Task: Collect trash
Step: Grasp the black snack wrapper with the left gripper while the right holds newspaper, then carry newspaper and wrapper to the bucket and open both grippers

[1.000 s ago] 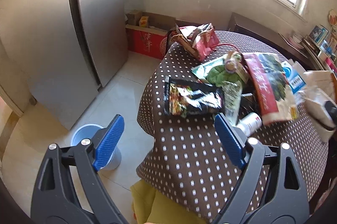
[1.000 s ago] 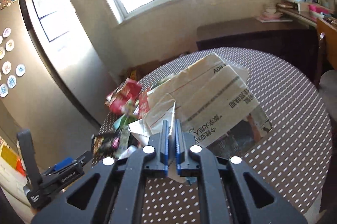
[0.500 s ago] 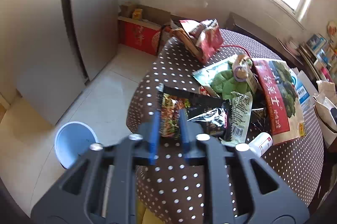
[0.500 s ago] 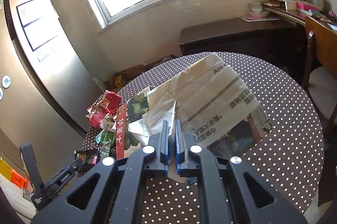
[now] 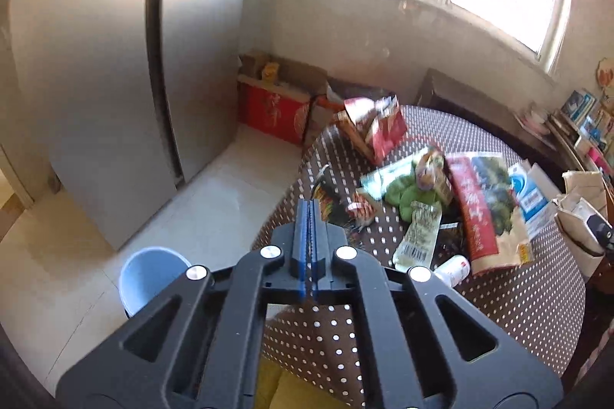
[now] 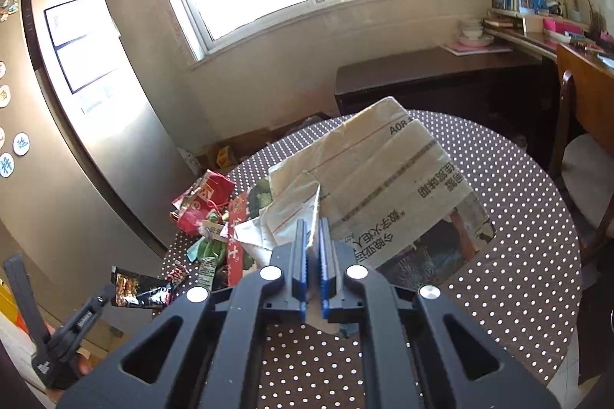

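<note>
1. By the window, a steel fridge (image 5: 96, 82) stands against the wall, with a red carton (image 5: 272, 109) on the floor beside it.
2. A round table (image 5: 518, 313) in a brown dotted cloth carries all the trash.
3. A big paper bag (image 6: 383, 186) lies mid-table, mouth toward the right gripper (image 6: 312, 222), whose pads pinch the bag's near paper edge.
4. A blue bin (image 5: 149, 274) sits on the floor, off the table's edge, below and left of the left gripper (image 5: 309, 205).
5. A long red-and-green packet (image 5: 483, 205) lies flat on the table, next to the paper bag.
6. A red snack bag (image 5: 378, 125) sits crumpled at the table's far edge, nearest the red carton.
7. A green packet (image 5: 406, 194) lies between the red snack bag and the long packet.
8. A black snack wrapper (image 5: 334, 207) is at the table edge. The left gripper's jaws have just been closing and now pinch its near end.
9. A small white bottle (image 5: 454, 265) lies on its side just beside the long packet's near end.
</note>
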